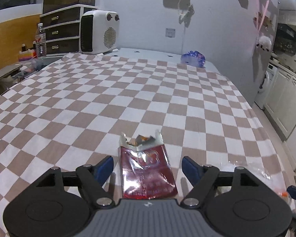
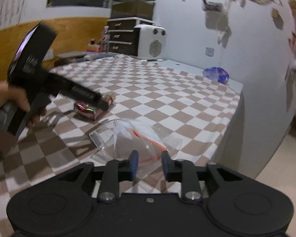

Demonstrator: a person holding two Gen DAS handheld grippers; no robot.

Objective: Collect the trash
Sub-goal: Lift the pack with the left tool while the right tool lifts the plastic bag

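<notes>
A torn dark red foil wrapper [image 1: 147,169] lies flat on the checked tablecloth [image 1: 108,98]. My left gripper [image 1: 147,167] is open, with a finger on each side of the wrapper, just above it. In the right wrist view the wrapper [image 2: 88,111] lies under the left gripper [image 2: 100,102]. A clear plastic zip bag with an orange seal [image 2: 134,138] lies on the cloth in front of my right gripper [image 2: 148,163]. The right gripper's jaws stand partly open around the bag's near edge. I cannot tell if they touch it.
A blue and white crumpled bag [image 1: 193,58] sits at the far right of the table [image 2: 217,74]. A white heater [image 1: 99,32], a drawer unit [image 1: 59,33] and a water bottle [image 1: 40,39] stand at the far left. The table's right edge [image 2: 234,118] drops to the floor.
</notes>
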